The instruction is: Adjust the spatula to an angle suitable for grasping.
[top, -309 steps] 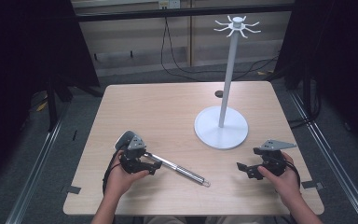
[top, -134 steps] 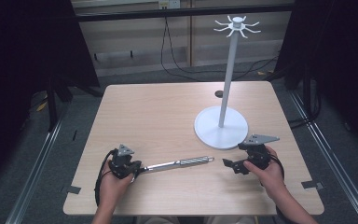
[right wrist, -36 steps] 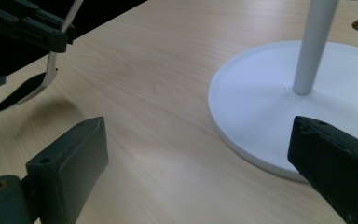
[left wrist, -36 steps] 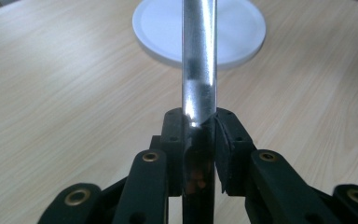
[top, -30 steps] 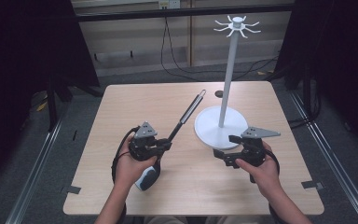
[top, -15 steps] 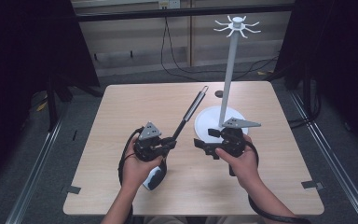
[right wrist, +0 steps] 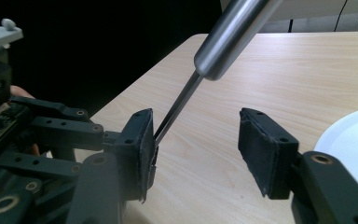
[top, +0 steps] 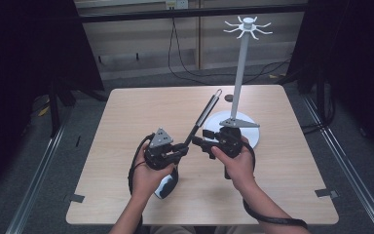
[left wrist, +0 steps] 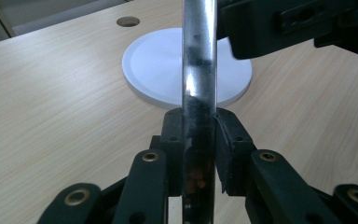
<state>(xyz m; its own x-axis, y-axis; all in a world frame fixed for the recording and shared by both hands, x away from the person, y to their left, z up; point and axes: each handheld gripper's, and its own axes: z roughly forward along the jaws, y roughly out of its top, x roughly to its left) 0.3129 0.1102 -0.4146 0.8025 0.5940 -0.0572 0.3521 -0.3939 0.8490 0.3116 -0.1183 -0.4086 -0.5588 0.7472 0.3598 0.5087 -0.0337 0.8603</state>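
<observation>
item: my left gripper [top: 182, 149], jaws clamped on the metal rod [top: 204, 111], tilted up over the worktop [top: 126, 122] for a handover, i judge. my right gripper [top: 198, 142], jaws apart beside the shaft; beyond, white hanger stand [top: 241, 63].

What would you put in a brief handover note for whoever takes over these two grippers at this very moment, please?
Left gripper: shut on the metal utensil, gripping its thin shank so that the steel handle slants up over the table, loop end uppermost.
Right gripper: open, jaws on either side of the thin shank just below the handle, not yet closed.
White stand: upright at the right of the table on its round base, hooks at the top bare.
Done: utensil lifted off the table and brought to the right gripper.
Left, probably: close the right gripper, release the left, then hang the loop on a hook.
</observation>
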